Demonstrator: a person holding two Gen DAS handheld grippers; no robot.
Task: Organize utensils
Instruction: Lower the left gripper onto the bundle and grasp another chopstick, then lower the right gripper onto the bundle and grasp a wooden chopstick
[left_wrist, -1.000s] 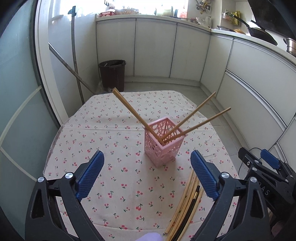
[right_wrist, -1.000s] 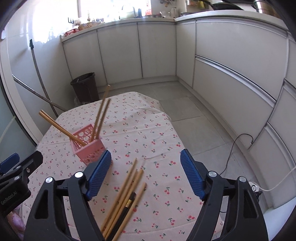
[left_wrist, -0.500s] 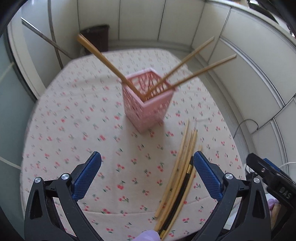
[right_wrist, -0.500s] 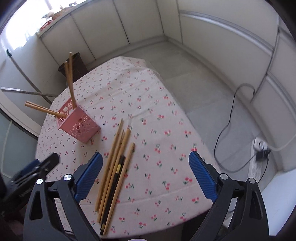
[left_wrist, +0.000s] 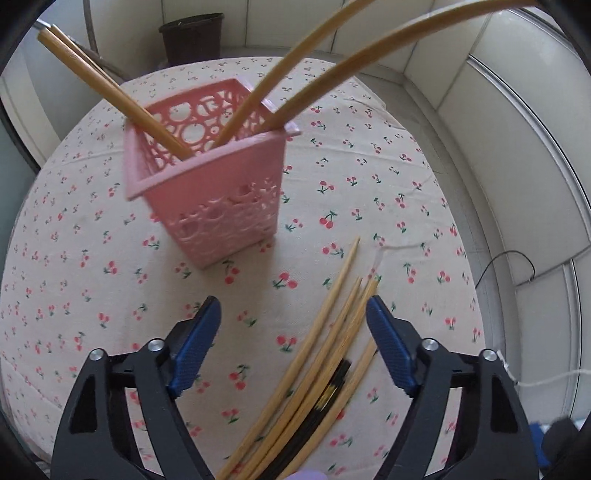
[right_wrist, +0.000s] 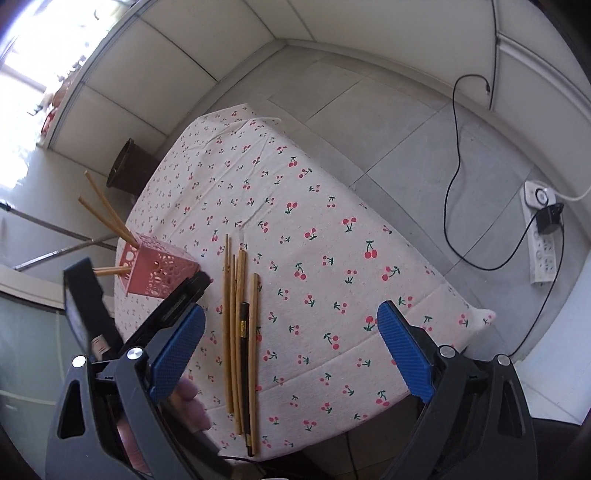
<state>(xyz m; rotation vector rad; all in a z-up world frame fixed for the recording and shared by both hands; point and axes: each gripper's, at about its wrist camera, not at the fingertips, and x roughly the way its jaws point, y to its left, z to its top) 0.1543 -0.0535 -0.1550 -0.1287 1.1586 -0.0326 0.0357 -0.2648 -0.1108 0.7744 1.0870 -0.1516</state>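
Observation:
A pink perforated utensil holder (left_wrist: 210, 177) stands on the cherry-print tablecloth (left_wrist: 369, 192) with several bamboo chopsticks (left_wrist: 295, 74) leaning out of it. It also shows in the right wrist view (right_wrist: 157, 275). A bundle of loose bamboo chopsticks (left_wrist: 321, 354) with a black one (left_wrist: 328, 395) lies flat on the cloth. My left gripper (left_wrist: 293, 347) is open and empty, low over the bundle's tips. My right gripper (right_wrist: 291, 350) is open and empty, higher up, with the bundle (right_wrist: 240, 321) near its left finger.
A dark bin (left_wrist: 192, 40) stands on the floor beyond the table. White cabinets (left_wrist: 517, 129) run along the right. A power strip (right_wrist: 541, 236) and black cable (right_wrist: 458, 155) lie on the floor right of the table. The table's near edge (right_wrist: 351, 417) is close.
My left gripper has dropped forward and down close to the holder and the loose chopsticks. My right gripper has risen and tilted down over the table. Both stay open.

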